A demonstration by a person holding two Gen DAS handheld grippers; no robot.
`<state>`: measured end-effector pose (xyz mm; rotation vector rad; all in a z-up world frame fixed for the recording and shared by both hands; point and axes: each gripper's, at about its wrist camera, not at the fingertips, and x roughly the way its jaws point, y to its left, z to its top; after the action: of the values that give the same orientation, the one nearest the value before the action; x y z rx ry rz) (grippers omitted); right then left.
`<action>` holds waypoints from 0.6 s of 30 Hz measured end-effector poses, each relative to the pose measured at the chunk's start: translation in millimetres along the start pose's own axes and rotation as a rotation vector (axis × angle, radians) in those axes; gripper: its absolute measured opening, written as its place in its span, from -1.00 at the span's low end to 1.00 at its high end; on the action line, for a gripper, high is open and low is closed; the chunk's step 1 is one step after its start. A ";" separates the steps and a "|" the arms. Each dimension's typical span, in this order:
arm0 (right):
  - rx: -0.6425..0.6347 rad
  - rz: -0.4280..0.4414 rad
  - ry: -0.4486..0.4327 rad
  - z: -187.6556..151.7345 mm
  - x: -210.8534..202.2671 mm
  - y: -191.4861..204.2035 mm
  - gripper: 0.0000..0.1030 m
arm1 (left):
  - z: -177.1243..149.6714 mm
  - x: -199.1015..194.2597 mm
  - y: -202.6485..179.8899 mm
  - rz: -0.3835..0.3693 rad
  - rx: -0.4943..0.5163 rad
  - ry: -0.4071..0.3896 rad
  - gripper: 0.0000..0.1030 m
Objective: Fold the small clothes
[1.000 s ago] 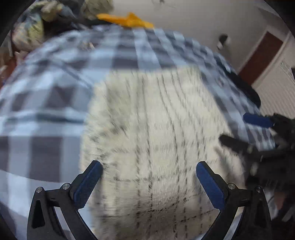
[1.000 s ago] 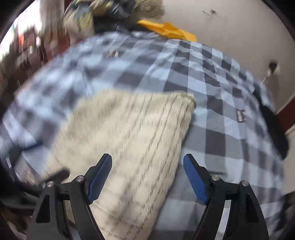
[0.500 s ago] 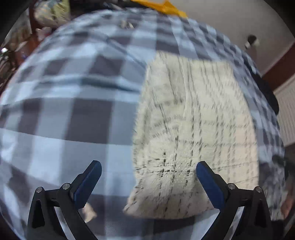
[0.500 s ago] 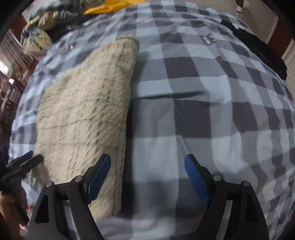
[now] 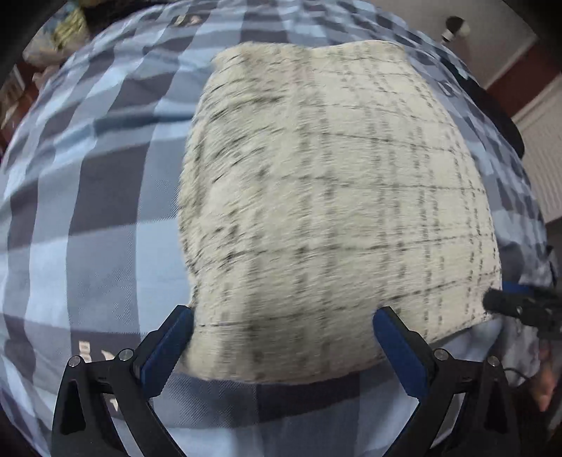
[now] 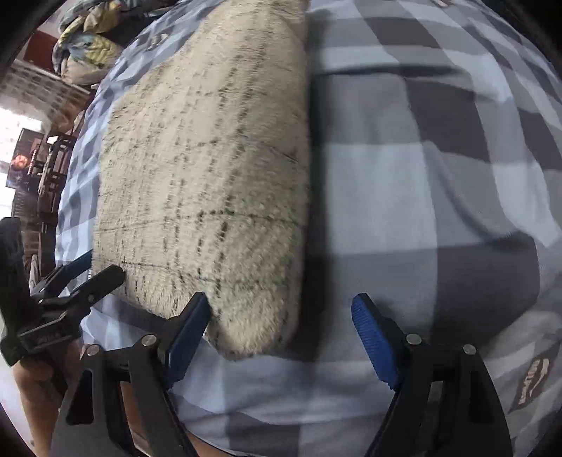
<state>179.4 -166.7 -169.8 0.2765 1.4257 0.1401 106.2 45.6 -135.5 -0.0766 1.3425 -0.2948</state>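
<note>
A cream fuzzy garment with thin dark check lines (image 5: 326,197) lies flat on the blue and grey plaid bedspread (image 5: 98,211). It also shows in the right wrist view (image 6: 210,168). My left gripper (image 5: 281,337) is open, its blue pads straddling the garment's near edge at its left corner. My right gripper (image 6: 281,327) is open, with its left pad at the garment's near right corner. Each gripper shows in the other's view: the right one (image 5: 516,302) and the left one (image 6: 80,277). Neither holds anything.
A pile of crumpled clothes (image 6: 87,45) sits at the far end of the bed. Dark furniture and a bright window (image 6: 24,154) stand to the left. A wall with a white fitting (image 5: 453,30) lies beyond the bed.
Both grippers have dropped lower and closer to the garment's near edge. The left one has shifted right, so the garment's corner now sits between its pads.
</note>
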 end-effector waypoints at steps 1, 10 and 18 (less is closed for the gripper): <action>0.010 -0.009 -0.009 -3.1 -4.3 -2.0 0.55 | -0.6 -4.1 6.1 -0.006 -0.027 0.001 1.00; -0.176 -0.356 -0.154 -60.8 -17.8 53.0 0.55 | -14.3 -55.1 64.4 -0.038 -0.209 -0.082 1.00; -0.246 -0.406 -0.203 -29.0 22.3 79.9 0.36 | -0.8 -5.9 47.9 -0.046 -0.214 -0.014 1.00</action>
<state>159.5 -81.1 -172.8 -0.1984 1.2213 -0.0449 112.3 93.2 -140.7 -0.2887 1.3560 -0.1875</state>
